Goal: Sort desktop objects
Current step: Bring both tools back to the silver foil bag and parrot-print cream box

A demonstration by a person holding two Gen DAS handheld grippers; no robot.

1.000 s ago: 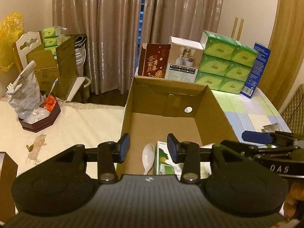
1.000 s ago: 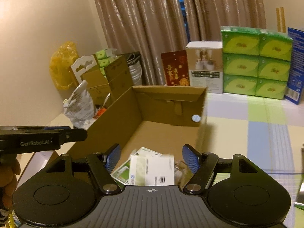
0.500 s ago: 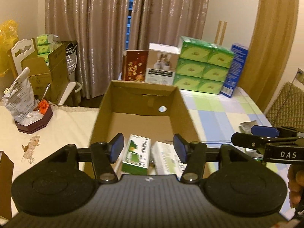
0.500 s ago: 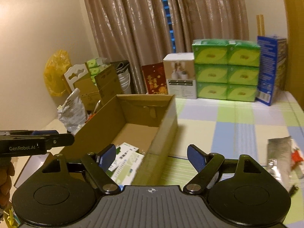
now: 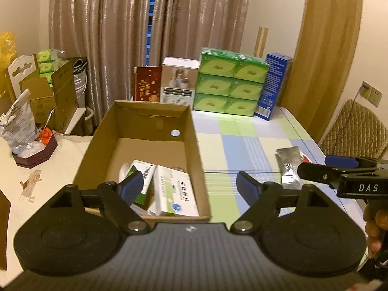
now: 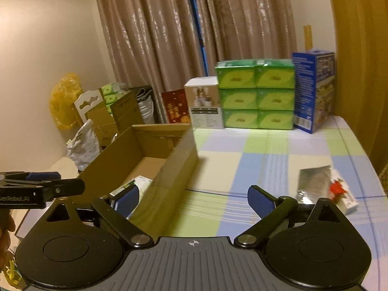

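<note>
Cardboard box (image 5: 194, 160) sits ahead of the left gripper (image 5: 188, 185), a white medicine carton (image 5: 174, 191) lying inside near its front wall. Silver pouch (image 6: 312, 181) lies on the checked tablecloth (image 6: 266, 160), beyond the right gripper (image 6: 194, 198). Both grippers gape wide — nothing held.

Matt brown cardboard box (image 5: 191, 145) on a smooth checked tablecloth (image 5: 242, 145); crinkled shiny foil pouch (image 6: 312, 181) (silver); glossy plastic-wrapped green tissue packs (image 6: 254, 97).
</note>
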